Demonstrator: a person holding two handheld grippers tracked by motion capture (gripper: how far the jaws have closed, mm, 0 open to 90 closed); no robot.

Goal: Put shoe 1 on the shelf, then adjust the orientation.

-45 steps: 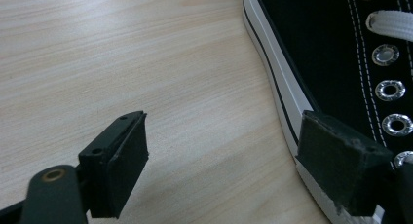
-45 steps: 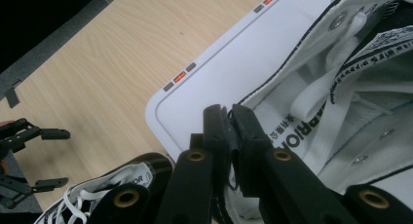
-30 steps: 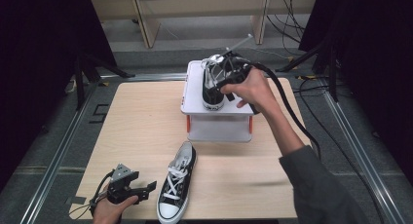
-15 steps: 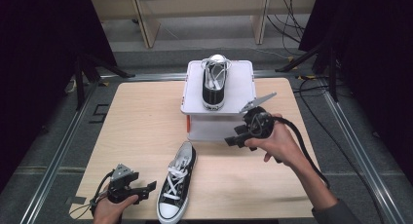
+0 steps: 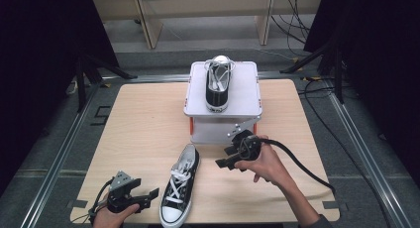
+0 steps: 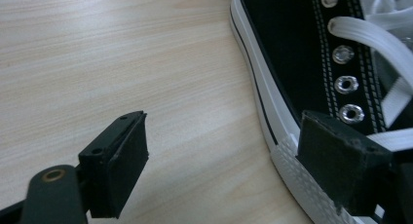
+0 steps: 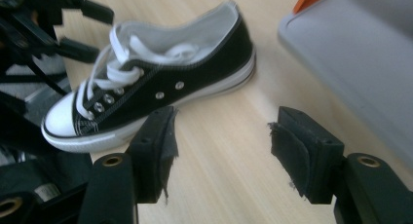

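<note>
- The right gripper (image 5: 224,157), held in the person's right hand (image 5: 265,161), hangs over the table (image 5: 143,124) at about 5 o'clock from the table's centre, jaws spread wide with nothing between them; the right gripper view shows bare wood in the gap (image 7: 221,153).
- At 9 o'clock of that gripper, near but apart, lies a black-and-white sneaker (image 5: 179,186) flat on its sole, white toe cap toward the person's edge, heel opening toward the middle of the table. In the right gripper view it (image 7: 146,83) sits at 11 o'clock beyond the jaws.
- At 12 o'clock of the right gripper, just beyond it, stands a pale grey box (image 5: 223,109) with orange corner pieces; its side wall shows at 2 o'clock in the right gripper view (image 7: 350,63).
- On the box's top rests a second sneaker (image 5: 218,84), lying lengthwise, white toe cap toward the far edge.
- A black cable (image 5: 302,163) trails from the right gripper toward 4 o'clock.
- The left gripper (image 5: 147,196), held in the left hand (image 5: 111,217) at the table's 7 o'clock corner, has its jaws spread; in the left gripper view (image 6: 221,160) one jaw stands over bare wood and the other over the sneaker's white rubber sidewall (image 6: 272,112), though I cannot tell if it touches.
</note>
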